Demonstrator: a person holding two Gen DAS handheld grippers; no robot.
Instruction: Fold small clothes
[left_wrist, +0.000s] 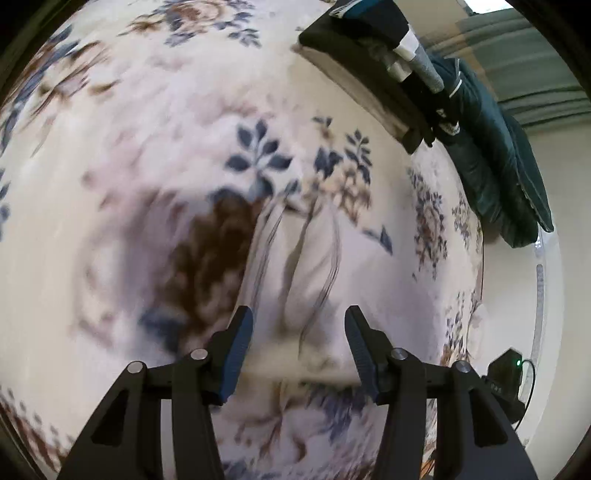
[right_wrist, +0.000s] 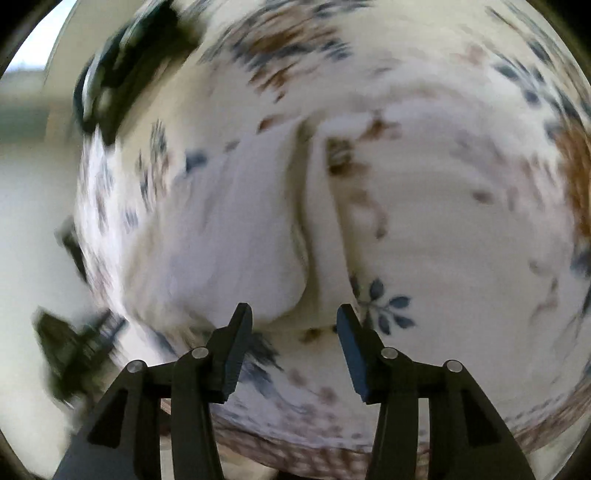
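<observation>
A small white garment (left_wrist: 295, 266) with thin dark seam lines lies crumpled on a floral blanket (left_wrist: 147, 147). My left gripper (left_wrist: 298, 321) is open and empty, its jaws straddling the garment's near end just above it. In the right wrist view the same white garment (right_wrist: 236, 229) lies folded in soft lobes with a deep crease down its middle. My right gripper (right_wrist: 294, 319) is open and empty, hovering over the garment's near edge. Both views are blurred by motion.
A stack of folded dark clothes (left_wrist: 369, 48) and a dark teal garment (left_wrist: 495, 166) lie at the blanket's far right edge. A black device with a green light (left_wrist: 506, 384) sits on the floor at the right. Dark blurred objects (right_wrist: 74, 350) lie left of the blanket.
</observation>
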